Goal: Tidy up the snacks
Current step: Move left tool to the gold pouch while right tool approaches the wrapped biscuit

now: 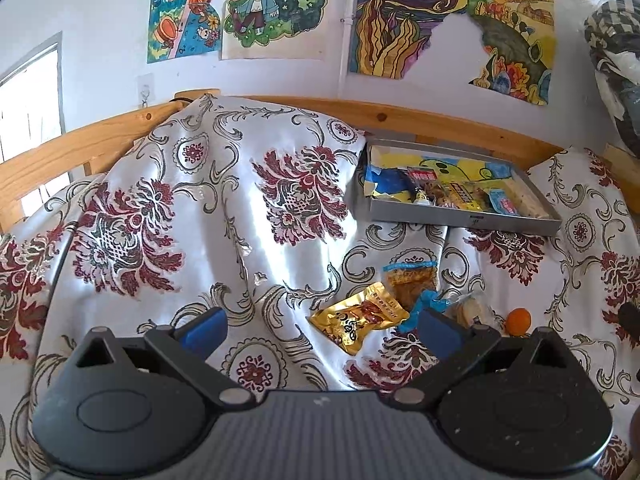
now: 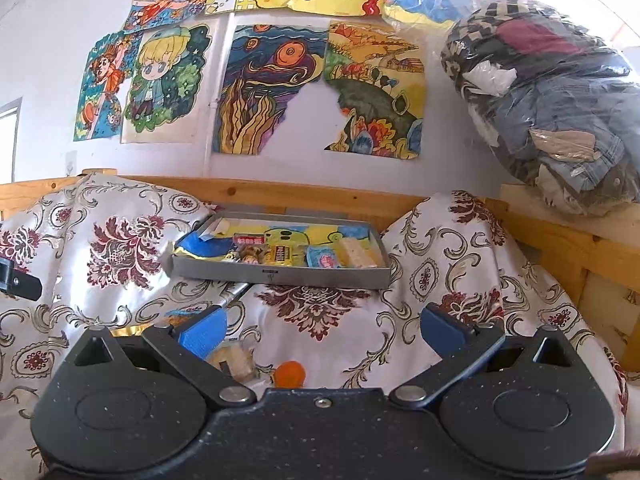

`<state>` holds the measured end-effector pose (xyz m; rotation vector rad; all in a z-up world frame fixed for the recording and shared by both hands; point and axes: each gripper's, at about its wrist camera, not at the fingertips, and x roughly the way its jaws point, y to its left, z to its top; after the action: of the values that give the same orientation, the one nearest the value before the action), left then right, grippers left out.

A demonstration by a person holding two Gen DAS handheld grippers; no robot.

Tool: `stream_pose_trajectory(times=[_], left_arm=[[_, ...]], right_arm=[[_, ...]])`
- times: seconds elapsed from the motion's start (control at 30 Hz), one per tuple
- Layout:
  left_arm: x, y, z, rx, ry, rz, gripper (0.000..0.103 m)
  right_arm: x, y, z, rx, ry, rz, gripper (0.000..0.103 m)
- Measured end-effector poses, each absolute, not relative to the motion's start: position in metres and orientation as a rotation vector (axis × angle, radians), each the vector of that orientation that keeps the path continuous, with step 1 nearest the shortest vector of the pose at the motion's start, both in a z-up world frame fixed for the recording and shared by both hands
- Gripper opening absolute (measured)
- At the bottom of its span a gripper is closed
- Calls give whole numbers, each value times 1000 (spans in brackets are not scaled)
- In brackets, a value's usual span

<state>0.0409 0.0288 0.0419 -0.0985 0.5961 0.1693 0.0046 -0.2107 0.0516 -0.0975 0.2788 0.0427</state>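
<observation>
Left tool (image 1: 320, 330) and right tool (image 2: 322, 332): both spread wide, gripping nothing. Just ahead on the floral cloth (image 1: 208, 208) lie a gold snack packet (image 1: 360, 316), a clear-wrapped brown snack (image 1: 412, 284) and a small orange (image 1: 518, 321). Farther back, the grey tray (image 2: 280, 276) holds several snacks.

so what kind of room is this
Probably a bedroom at home: a wooden bed frame, a floral bedspread serving as the work surface, and hand-coloured drawings taped to the wall.
</observation>
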Motion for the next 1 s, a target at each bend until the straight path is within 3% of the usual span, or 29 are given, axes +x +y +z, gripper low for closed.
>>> stream_pose_trajectory(times=[0.5,1.0], left_arm=[[39,23,24,44,721,199,102],[46,33,15,9,756,246,102]], right_arm=[[3,-185,43,-109,429,179,102],[21,-172,37,-106,472,264,102]])
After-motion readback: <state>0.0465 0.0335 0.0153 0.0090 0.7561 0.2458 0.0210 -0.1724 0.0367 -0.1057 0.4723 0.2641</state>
